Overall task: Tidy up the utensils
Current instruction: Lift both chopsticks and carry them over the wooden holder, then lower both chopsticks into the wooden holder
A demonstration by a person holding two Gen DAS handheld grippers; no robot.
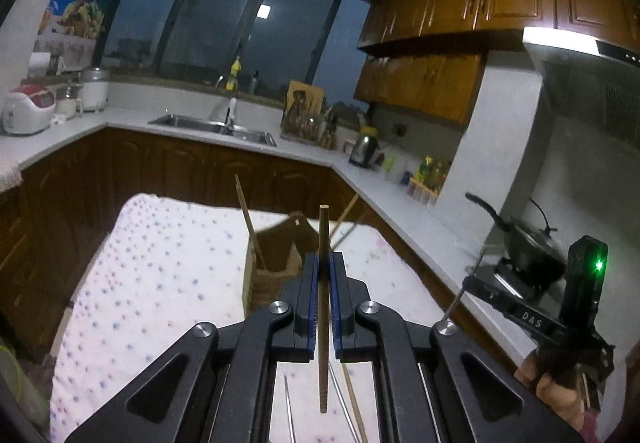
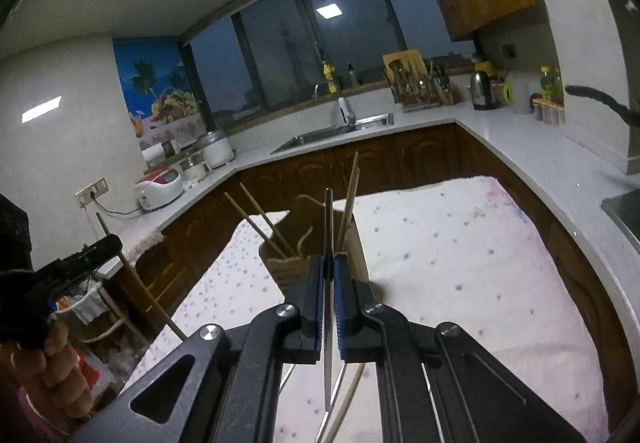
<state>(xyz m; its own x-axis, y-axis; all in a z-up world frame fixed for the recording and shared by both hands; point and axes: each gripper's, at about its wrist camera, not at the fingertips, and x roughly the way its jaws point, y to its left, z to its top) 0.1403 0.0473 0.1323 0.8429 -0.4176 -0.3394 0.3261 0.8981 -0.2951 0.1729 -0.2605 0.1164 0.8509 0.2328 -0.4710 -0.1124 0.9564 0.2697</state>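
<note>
My left gripper (image 1: 324,257) is shut on a brown wooden chopstick (image 1: 323,227) that stands upright between its blue pads. My right gripper (image 2: 329,261) is shut on a thin metal chopstick (image 2: 329,219), also upright. Both hang above a table under a dotted white cloth (image 1: 160,267), just before a wooden utensil holder (image 1: 272,259) that holds several wooden chopsticks (image 2: 352,187). The holder also shows in the right wrist view (image 2: 292,263). Loose chopsticks (image 1: 348,395) lie on the cloth under the left gripper. The right gripper shows at the left view's right edge (image 1: 576,303).
A white L-shaped counter (image 1: 304,151) runs behind the table with a sink (image 1: 216,125), a rice cooker (image 1: 28,109), a kettle (image 1: 362,147) and a utensil rack (image 1: 306,119). A black pan (image 1: 528,243) sits on the stove at right.
</note>
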